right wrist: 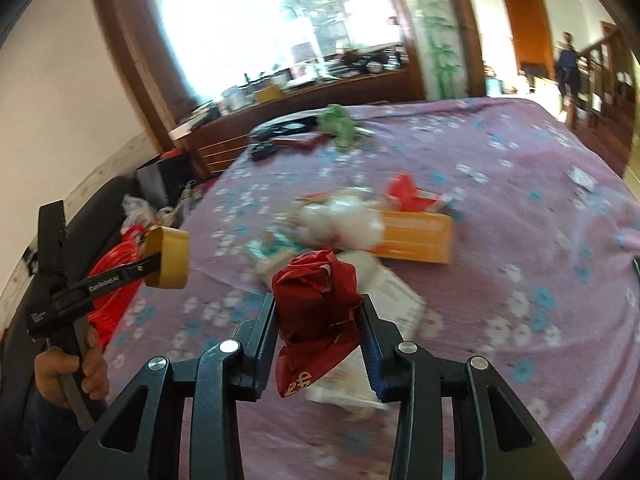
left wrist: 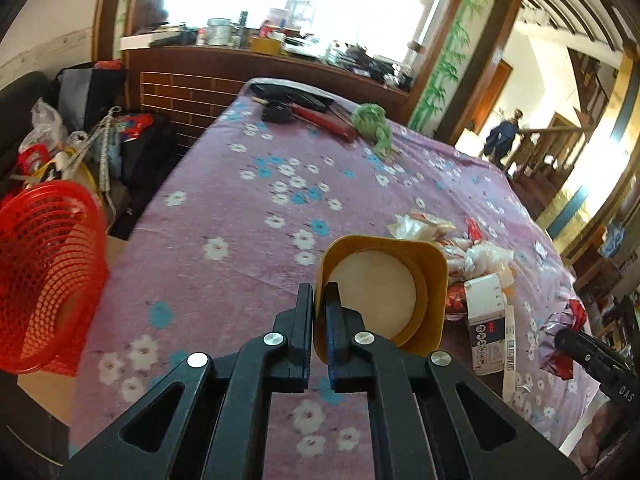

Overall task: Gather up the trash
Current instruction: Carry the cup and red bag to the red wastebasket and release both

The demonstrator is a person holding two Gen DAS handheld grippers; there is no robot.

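My left gripper [left wrist: 319,292] is shut on the rim of a brown paper bowl [left wrist: 384,296], which hangs tilted above the purple flowered bedspread [left wrist: 224,216]. The right wrist view shows that same bowl [right wrist: 168,258] held at the left, over a red mesh basket [right wrist: 116,280]. My right gripper [right wrist: 318,306] is shut on a crumpled dark red plastic bag [right wrist: 316,316], lifted off the bed. A pile of trash stays on the bed: white wrappers [right wrist: 340,220], an orange carton [right wrist: 416,236] and a white box [left wrist: 486,320].
The red mesh basket [left wrist: 44,276] stands at the bed's left edge. A green cloth [left wrist: 372,124], a red case and black items lie at the far end. Bags crowd the floor at left [left wrist: 80,140]. A person stands by the stairs [left wrist: 500,136].
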